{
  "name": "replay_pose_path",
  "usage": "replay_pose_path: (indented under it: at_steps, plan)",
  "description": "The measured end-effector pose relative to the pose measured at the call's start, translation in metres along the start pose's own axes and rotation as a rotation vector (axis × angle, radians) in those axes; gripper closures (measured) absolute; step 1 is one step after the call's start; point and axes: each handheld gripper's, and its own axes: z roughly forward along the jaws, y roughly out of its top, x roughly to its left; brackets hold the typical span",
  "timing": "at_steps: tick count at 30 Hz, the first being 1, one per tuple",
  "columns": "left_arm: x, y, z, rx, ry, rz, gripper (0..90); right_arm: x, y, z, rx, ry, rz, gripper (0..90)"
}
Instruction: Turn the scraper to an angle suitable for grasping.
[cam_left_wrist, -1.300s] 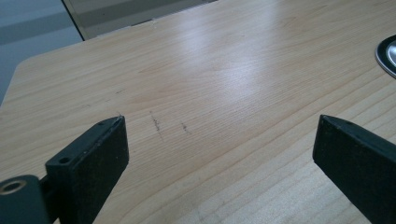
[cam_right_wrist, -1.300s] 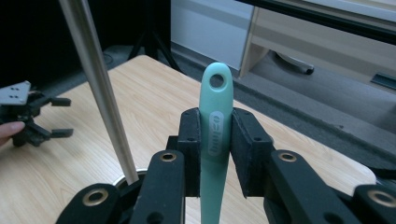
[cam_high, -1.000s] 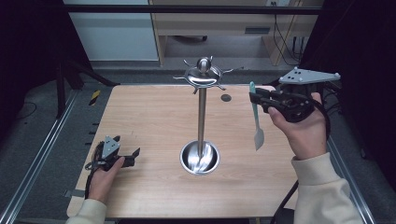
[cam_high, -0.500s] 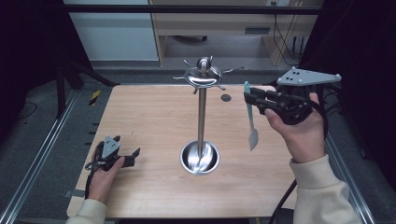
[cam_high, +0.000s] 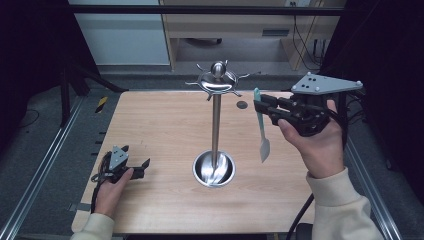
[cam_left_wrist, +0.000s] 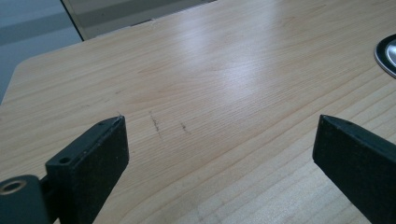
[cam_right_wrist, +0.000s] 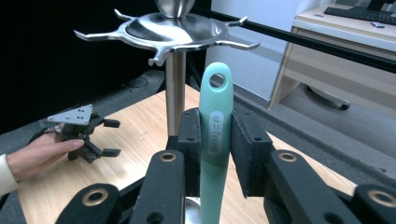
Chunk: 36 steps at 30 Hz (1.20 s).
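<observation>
Behind the wooden table (cam_high: 165, 120) sit a desk and dark floor, and the right gripper (cam_right_wrist: 215, 140) squeezes a green spatula (cam_right_wrist: 215, 135) held up near the metal hanging stand (cam_high: 216, 82), so next its hole must slip onto a hook, while the left gripper (cam_high: 134, 167) rests wide open, holding nothing.

The metal rack (cam_high: 215, 125) stands mid-table, its pole rising from a round base (cam_high: 214, 168) to a crown of hooks (cam_right_wrist: 168, 35). That crown sits just ahead of my right gripper (cam_high: 265, 106) and the hanging spatula (cam_high: 261, 130), with a narrow gap between. Open tabletop (cam_high: 160, 125) lies between the pole and my left gripper (cam_high: 135, 167), whose wide-apart jaws face bare wood (cam_left_wrist: 219, 116). A small dark disc (cam_high: 242, 105) sits behind the pole.
</observation>
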Motion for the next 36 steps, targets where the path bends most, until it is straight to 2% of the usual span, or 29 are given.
replay_pose_path:
  at_steps: [19,36]
  plan:
    - [0.0,0.0,0.0,0.001,-0.002,0.003,3.5,0.015,0.003,-0.002,-0.027,0.056,-0.005,74.4]
    - [-0.001,0.0,0.0,0.003,-0.004,0.003,3.5,0.023,0.006,0.003,-0.025,0.063,-0.012,74.3]
